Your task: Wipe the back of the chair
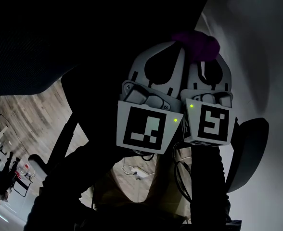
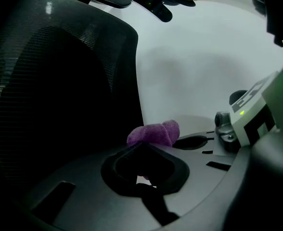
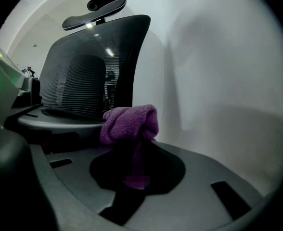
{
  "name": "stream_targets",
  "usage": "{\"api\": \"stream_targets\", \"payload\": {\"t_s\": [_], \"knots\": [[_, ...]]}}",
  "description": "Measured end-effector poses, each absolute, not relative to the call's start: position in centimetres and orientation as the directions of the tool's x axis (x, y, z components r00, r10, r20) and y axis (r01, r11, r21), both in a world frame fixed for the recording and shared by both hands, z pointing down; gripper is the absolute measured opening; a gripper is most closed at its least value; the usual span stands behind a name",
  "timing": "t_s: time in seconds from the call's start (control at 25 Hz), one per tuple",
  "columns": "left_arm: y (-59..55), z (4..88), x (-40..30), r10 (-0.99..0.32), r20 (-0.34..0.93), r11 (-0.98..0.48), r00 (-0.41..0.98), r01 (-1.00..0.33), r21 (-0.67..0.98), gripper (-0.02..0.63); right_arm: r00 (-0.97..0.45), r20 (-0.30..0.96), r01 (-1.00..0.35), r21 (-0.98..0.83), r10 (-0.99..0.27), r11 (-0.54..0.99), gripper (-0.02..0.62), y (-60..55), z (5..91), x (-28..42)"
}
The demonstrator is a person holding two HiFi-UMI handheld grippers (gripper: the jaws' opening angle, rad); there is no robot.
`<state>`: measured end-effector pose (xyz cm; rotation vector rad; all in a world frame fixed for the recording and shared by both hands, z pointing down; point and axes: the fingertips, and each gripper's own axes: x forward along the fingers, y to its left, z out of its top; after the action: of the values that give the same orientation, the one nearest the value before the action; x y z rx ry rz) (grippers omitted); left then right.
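Observation:
The black mesh chair back [image 1: 31,42] fills the upper left of the head view and stands ahead and to the left in both gripper views [image 2: 50,81] [image 3: 83,71]. A bunched purple cloth [image 1: 197,44] [image 3: 129,121] [image 2: 153,134] sticks out at the tips of both grippers, which are held pressed side by side. My right gripper [image 3: 132,139] [image 1: 200,57] is shut on it, and purple runs down between its jaws. My left gripper [image 2: 141,147] [image 1: 179,49] is also shut, with a pinkish bit of the cloth in its gap. The cloth hangs close to the chair back's right edge; contact cannot be told.
A headrest [image 3: 96,13] tops the chair back. A white wall [image 1: 257,42] stands just behind and to the right. A black armrest [image 1: 250,148] is at the lower right. On the wooden floor [image 1: 31,114] below lie cables [image 1: 132,170]; people [image 1: 2,177] stand far off at left.

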<state>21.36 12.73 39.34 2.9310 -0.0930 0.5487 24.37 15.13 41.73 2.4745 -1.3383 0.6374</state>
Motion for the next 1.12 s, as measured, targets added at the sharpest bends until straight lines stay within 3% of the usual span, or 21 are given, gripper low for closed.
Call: {"api": "stream_targets", "payload": {"t_s": [1.12], "knots": [[7.0, 40.9, 15.8, -0.194, 0.370, -0.933, 0.908, -0.288, 0.217, 0.008, 0.319, 0.537, -0.935, 0.041, -0.781, -0.353, 0.054, 9.3, 43.1, 18.7]]}}
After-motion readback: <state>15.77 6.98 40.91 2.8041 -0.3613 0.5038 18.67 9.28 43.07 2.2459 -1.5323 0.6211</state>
